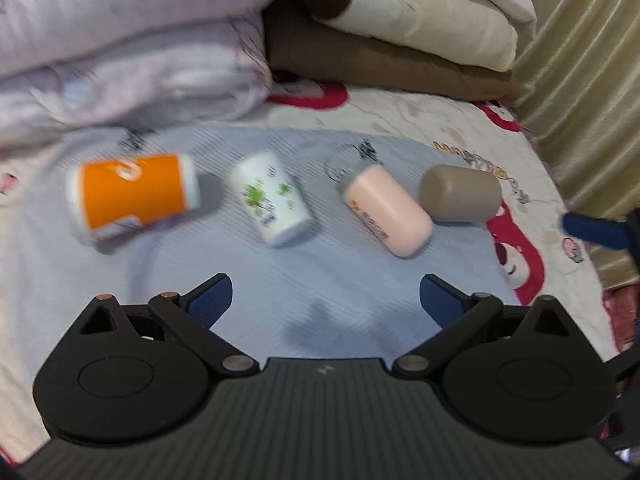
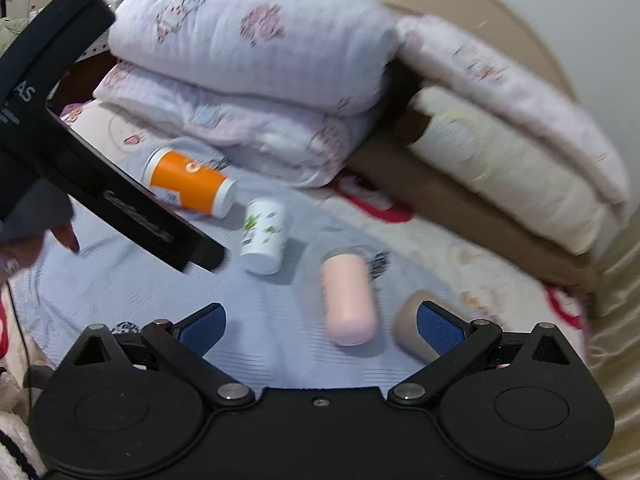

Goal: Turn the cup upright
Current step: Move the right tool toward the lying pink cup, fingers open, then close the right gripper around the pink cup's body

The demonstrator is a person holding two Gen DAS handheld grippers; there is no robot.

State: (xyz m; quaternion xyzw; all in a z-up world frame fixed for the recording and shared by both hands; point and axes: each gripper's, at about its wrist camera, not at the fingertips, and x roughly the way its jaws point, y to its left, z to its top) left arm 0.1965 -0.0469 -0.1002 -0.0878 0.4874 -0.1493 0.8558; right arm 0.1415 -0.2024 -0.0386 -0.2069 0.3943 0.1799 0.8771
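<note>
Several cups lie on their sides on a light blue cloth (image 1: 320, 292) on the bed: an orange paper cup (image 1: 134, 196), a white cup with green print (image 1: 270, 200), a pink cup (image 1: 386, 210) and a taupe cup (image 1: 460, 194). My left gripper (image 1: 326, 300) is open and empty, short of the cups. My right gripper (image 2: 320, 328) is open and empty; its right finger (image 2: 440, 330) overlaps the taupe cup (image 2: 406, 326), with the pink cup (image 2: 348, 300) between the fingers' line. The orange cup (image 2: 188, 182) and white cup (image 2: 264, 236) lie farther left.
Folded quilts and pillows (image 1: 132, 40) are stacked behind the cups, a brown and cream stack (image 1: 400, 28) to the right. A gold curtain (image 1: 592, 80) hangs on the right. The left gripper's body (image 2: 80, 152) crosses the right wrist view. The right gripper's finger (image 1: 592, 230) shows at right.
</note>
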